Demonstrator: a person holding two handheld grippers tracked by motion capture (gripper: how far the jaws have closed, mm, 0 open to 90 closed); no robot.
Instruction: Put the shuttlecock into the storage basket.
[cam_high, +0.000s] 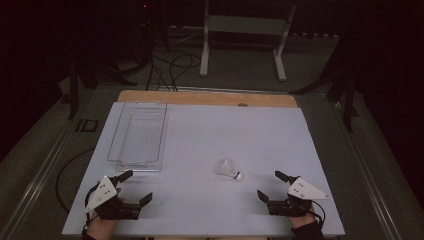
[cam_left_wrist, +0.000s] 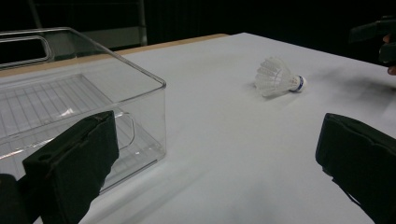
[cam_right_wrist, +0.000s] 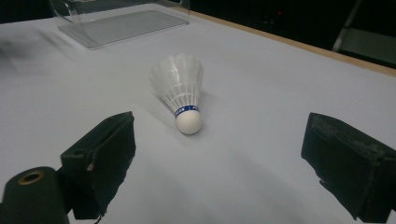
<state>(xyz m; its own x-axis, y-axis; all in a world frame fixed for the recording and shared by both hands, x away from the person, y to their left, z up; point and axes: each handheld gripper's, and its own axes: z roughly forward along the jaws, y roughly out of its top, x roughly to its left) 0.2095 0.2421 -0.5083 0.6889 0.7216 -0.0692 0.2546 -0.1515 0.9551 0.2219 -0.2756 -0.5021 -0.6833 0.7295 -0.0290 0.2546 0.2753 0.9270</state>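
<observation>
High view looks down on a white-topped bench (cam_high: 210, 145) with a strip of bare wood along its far edge. Toward the far left corner lies a clear plastic bin (cam_high: 138, 135), long and shallow, its long side running from the far edge toward the near one; it has a ribbed floor and a handle cut-out in each short end.

A white shuttlecock (cam_high: 230, 169) lies on its side on the bare top, right of the middle and nearer the near edge than the far one. Its cork tip, ringed with a blue band, points toward the near right corner and its feather skirt toward the far left. It is well apart from the bin and touches nothing but the bench.

At the near left corner a hand holds the left claw (cam_high: 136, 187), just in front of the bin's near end. Its jaws stand wide apart with nothing between them. In the left gripper view the bin's near corner sits just behind one jaw, and the shuttlecock (cam_left_wrist: 277, 77) lies farther off across the open top.

Near the near right corner a hand holds the right claw (cam_high: 270, 185), likewise spread wide and holding nothing. In the right gripper view the shuttlecock (cam_right_wrist: 182, 95) lies ahead of the two jaws, roughly centred on the gap, cork end nearest, clear of both pads. The bin (cam_right_wrist: 121, 18) shows beyond it.
</observation>
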